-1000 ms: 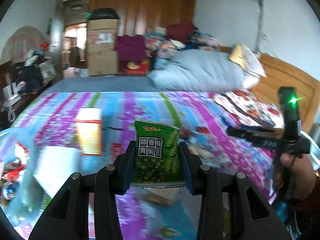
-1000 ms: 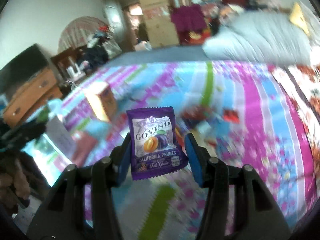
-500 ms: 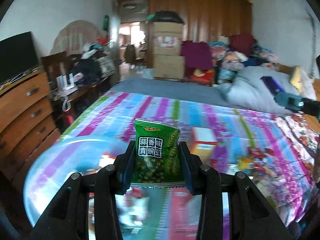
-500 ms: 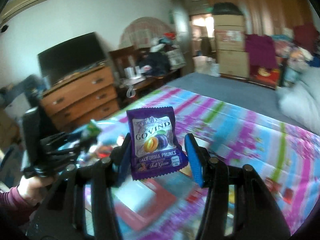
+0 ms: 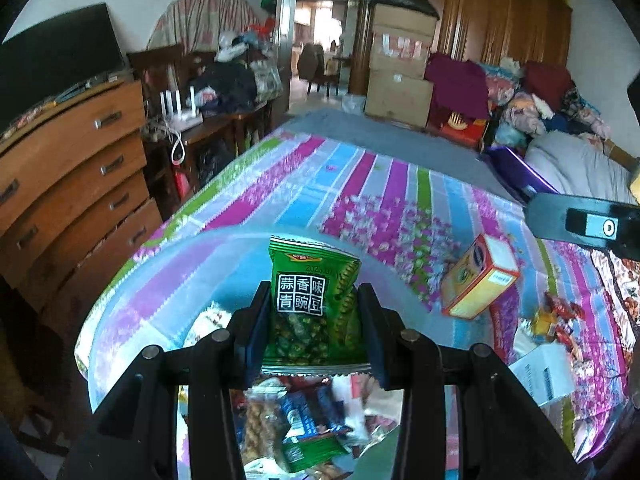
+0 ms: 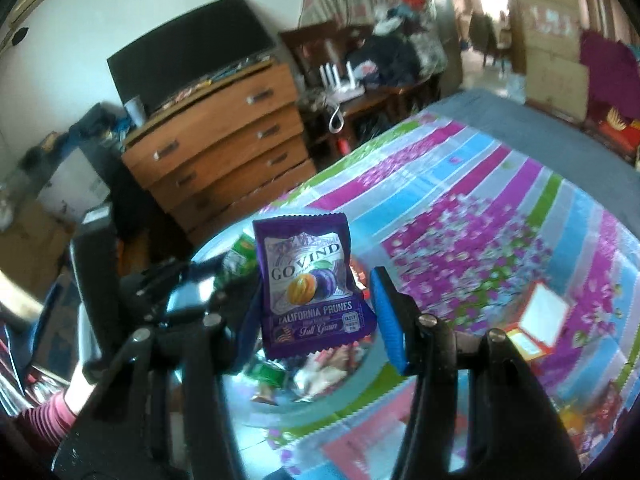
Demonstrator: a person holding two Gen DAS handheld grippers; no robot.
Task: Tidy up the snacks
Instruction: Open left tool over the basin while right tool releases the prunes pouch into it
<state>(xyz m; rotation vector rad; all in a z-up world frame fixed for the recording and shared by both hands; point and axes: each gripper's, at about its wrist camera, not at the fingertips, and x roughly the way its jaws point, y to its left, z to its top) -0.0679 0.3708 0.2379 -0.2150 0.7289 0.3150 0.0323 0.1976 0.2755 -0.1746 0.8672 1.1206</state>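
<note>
- A green garlic-pea packet (image 5: pixel 314 304) is clamped upright in the left gripper (image 5: pixel 312 332), above a clear plastic tub (image 5: pixel 168 292) of snacks.
- A purple California prunes packet (image 6: pixel 310 284) is carried by the right gripper (image 6: pixel 320 320); it is pressed by the left pad, while the right pad stands apart.
- A yellow box (image 5: pixel 480 280) is seen tilted on the striped bedspread (image 5: pixel 360 184), beside the tub.

Two wrist-mounted fisheye cameras look forward and steeply downward along their fingers from close above a translucent tub (image 5: pixel 160 280) (image 6: pixel 360 376) of snacks on a striped bedspread (image 5: pixel 360 184) (image 6: pixel 500 216), both views sharing the wooden dresser (image 5: pixel 68 168) (image 6: pixel 228 140).
</note>
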